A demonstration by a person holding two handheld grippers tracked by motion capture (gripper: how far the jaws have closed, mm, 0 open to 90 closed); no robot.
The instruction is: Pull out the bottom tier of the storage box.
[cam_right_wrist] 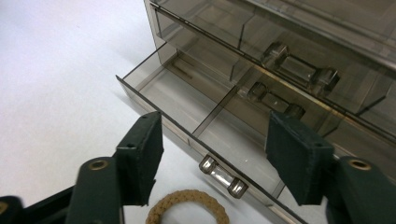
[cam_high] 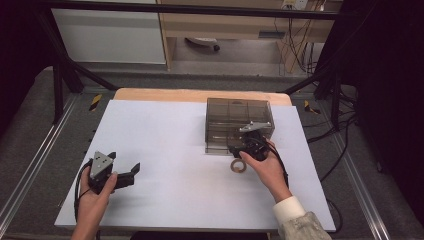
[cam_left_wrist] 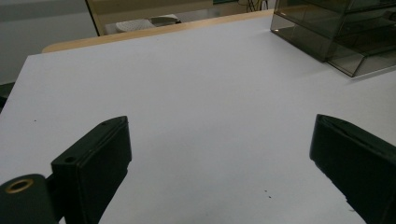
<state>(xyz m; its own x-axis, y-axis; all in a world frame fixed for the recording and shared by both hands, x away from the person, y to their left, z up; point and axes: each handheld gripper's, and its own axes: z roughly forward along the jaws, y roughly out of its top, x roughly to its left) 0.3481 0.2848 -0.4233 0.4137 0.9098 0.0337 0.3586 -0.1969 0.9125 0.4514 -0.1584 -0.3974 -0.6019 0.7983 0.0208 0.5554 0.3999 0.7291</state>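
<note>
We see smoky clear drawer box on white table, far right part. Its bottom drawer pulled out, divided, clear handle at front. Braided tan ring lies on table just before drawer. Right gripper hovers over drawer front, jaws wide, holding nothing. Left gripper rests well left of box, jaws wide, empty, hand low.
</note>
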